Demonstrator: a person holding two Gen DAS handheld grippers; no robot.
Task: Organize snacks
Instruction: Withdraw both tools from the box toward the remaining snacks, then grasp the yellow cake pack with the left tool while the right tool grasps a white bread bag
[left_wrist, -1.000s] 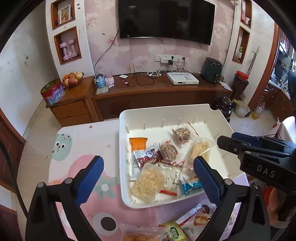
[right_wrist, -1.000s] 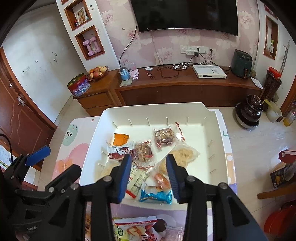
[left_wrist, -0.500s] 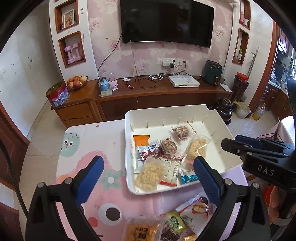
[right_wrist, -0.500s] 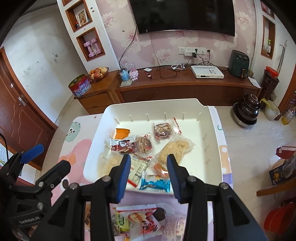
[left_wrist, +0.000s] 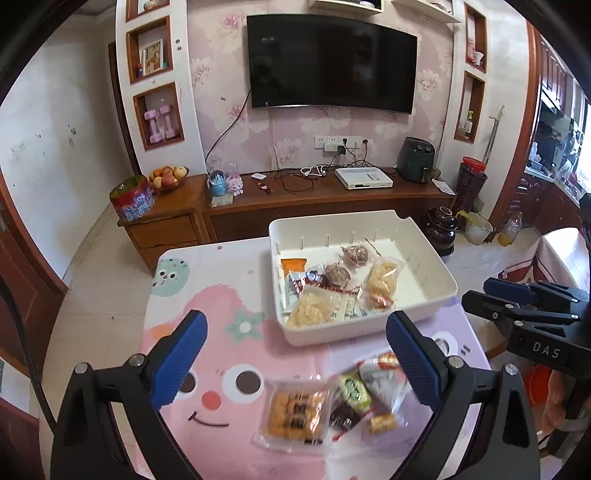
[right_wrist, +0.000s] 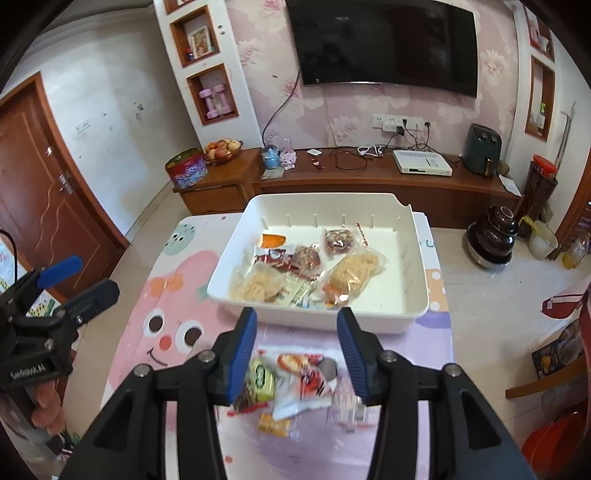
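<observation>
Snacks (right_wrist: 295, 384) in crinkly clear wrappers; smooth rectangular white bin (right_wrist: 369, 321).

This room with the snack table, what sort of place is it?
Most likely a home living room: a wall-mounted TV, a long wooden cabinet with a fruit bowl, and floral wallpaper.

A home living room — a wall-mounted TV (left_wrist: 330, 61) hangs at 12 o'clock on pink floral wallpaper, over a long wooden cabinet (left_wrist: 325, 199) carrying a fruit bowl (left_wrist: 168, 176), set-top box (left_wrist: 364, 177) and air fryer (left_wrist: 416, 159). Wall niches at 10 o'clock hold a framed photo (left_wrist: 152, 56) and pink dumbbells (left_wrist: 160, 123) — a wooden door (right_wrist: 44, 192) stands at 9 o'clock.
</observation>
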